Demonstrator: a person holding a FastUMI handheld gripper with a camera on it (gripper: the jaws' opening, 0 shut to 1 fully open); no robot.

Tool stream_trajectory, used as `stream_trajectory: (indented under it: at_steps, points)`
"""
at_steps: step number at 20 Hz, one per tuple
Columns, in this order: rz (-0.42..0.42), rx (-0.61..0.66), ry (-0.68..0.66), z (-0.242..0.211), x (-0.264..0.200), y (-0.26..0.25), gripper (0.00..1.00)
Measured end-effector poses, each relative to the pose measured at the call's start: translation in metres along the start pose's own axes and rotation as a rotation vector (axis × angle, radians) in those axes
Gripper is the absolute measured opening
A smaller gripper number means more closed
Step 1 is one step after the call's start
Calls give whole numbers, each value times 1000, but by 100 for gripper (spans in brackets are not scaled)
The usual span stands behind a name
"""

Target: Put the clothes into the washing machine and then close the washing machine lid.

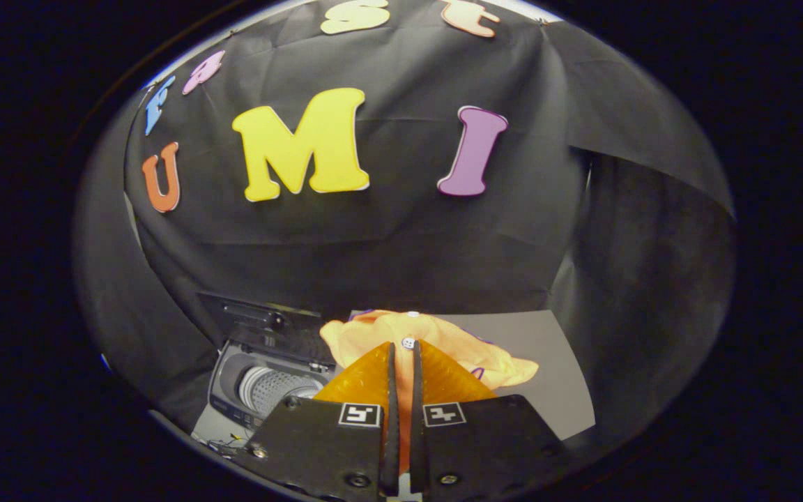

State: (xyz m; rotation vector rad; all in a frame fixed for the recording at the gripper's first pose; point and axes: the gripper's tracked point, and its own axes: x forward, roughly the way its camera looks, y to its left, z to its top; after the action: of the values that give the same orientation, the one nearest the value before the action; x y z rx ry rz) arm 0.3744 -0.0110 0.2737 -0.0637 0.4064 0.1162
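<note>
Above a grey table (555, 376), the gripper (401, 348) holds an orange garment (401, 331), its fingers nearly together and clamped on a fold of the cloth. Beside the fingers, a small washing machine (262, 380) stands with its lid (262, 321) raised and drum (276, 390) exposed.

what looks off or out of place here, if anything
Nothing stands out. The gripper is shut on the orange garment, which bunches beyond the fingers. The washing machine sits beside them with its lid up and the drum showing.
</note>
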Motion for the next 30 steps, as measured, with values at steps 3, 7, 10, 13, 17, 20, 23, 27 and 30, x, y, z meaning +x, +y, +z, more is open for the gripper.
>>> stream_trajectory:
  at_steps: [3,7,10,13,17,20,23,27,30]
  points:
    - [48,-8,-30,17,-2,28,9]
    - [109,-41,-68,39,-6,69,9]
    - [157,-80,-79,49,-9,103,9]
    - [208,-102,-97,59,-12,139,9]
    - [282,-115,-103,65,-13,183,9]
    - [333,-131,-82,59,-6,215,9]
    - [373,-149,-58,48,0,244,9]
    - [410,-145,-2,20,11,276,9]
    - [419,-135,43,-6,21,295,9]
